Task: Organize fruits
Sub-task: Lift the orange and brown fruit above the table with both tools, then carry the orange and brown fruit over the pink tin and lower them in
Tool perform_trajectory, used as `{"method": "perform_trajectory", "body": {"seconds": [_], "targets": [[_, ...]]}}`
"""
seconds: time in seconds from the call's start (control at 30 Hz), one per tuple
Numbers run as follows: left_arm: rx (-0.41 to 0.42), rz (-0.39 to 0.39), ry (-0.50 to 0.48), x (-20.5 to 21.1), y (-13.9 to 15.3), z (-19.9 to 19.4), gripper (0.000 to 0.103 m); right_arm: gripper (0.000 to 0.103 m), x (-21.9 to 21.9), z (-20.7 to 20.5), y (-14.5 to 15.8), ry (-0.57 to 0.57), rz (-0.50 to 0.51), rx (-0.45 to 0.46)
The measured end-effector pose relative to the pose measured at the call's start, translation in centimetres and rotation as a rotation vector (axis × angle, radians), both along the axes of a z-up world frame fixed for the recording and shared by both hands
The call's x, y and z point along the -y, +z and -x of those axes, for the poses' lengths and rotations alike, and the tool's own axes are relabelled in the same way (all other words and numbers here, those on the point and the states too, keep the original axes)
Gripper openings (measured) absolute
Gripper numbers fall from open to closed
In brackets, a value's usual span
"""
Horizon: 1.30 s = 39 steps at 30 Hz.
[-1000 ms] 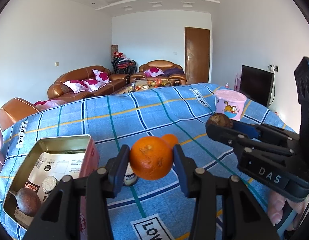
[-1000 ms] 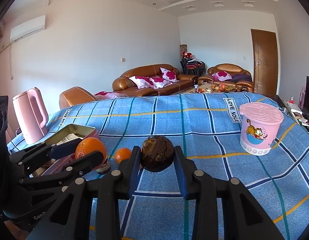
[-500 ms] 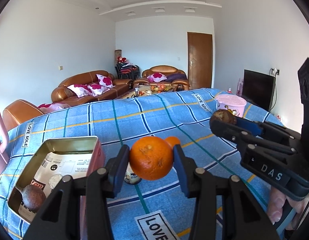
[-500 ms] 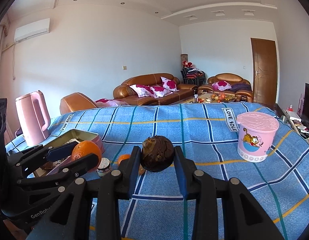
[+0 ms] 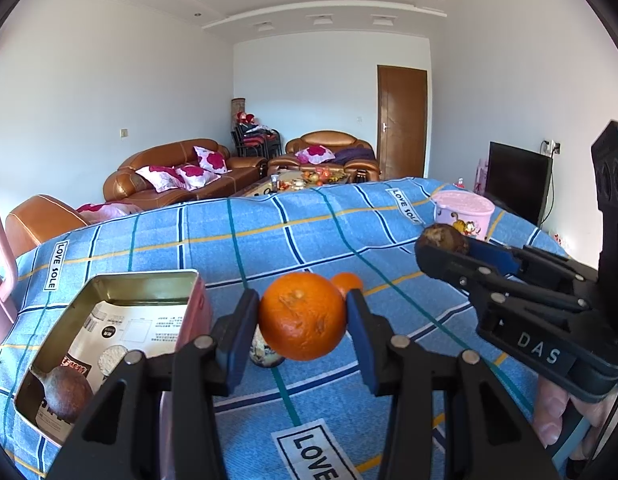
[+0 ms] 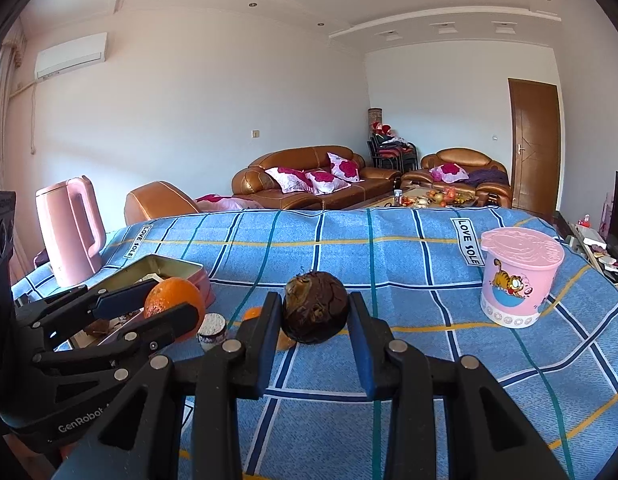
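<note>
Jaws of the left gripper [image 5: 303, 320] are clenched on a large orange [image 5: 302, 316], held clear above the blue checked cloth [image 5: 269, 240] that covers the desk. From the left wrist view, an open tin box [image 5: 109, 320] sits toward the desk's left edge with one brown fruit [image 5: 65, 392] already in its near corner; a smaller orange [image 5: 347, 281] and a little jar [image 5: 265, 352] lie on the cloth just behind the held fruit. At the right, the right gripper [image 5: 443, 246] pinches a dark brown round fruit [image 5: 445, 236].

From the right wrist view, that gripper's jaws [image 6: 315, 316] press both sides of the dark fruit [image 6: 315, 308], also off the cloth. A pink lidded cup [image 6: 519, 276] stands toward the right edge and a pink kettle [image 6: 69, 232] at the far left corner.

Both fruits seem to be in the carrying step. The next move probably calls for bringing each over the tin, lowering it inside clear of the rim, then releasing.
</note>
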<state>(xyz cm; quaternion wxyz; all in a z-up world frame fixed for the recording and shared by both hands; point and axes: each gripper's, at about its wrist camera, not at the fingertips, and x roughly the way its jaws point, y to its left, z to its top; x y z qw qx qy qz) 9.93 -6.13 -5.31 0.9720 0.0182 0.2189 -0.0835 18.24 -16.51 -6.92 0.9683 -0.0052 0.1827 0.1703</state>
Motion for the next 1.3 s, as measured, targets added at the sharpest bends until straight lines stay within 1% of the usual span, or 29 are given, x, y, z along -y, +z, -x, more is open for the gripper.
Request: {"method": "perform_trajectory", "body": {"seconds": [0.2,0.5,0.67,0.87,1.07,1.3], "targets": [[0.008,-0.003,0.006,0.0,0.0,0.1,0.046,0.035,0.3,0.1,0.0,-0.004,-0.01,0.009],[0.014,-0.009,0.017,-0.1,0.1,0.0,0.046,0.035,0.1,0.3,0.2,-0.006,0.02,0.018],[0.01,-0.012,0.027,-0.6,0.3,-0.1,0.046,0.035,-0.1,0.2,0.3,-0.001,0.031,0.006],[-0.01,0.017,0.051,-2.6,0.9,-0.4,0.046,0.035,-1.4,0.6,2.0,0.039,0.039,0.011],[-0.037,0.037,0.086,-5.3,1.9,-0.3,0.046,0.036,-3.5,0.7,3.9,0.096,0.015,0.005],[-0.063,0.0,0.14,-8.6,2.7,-0.6,0.046,0.036,-6.1,0.5,5.9,0.171,-0.027,-0.022]]}}
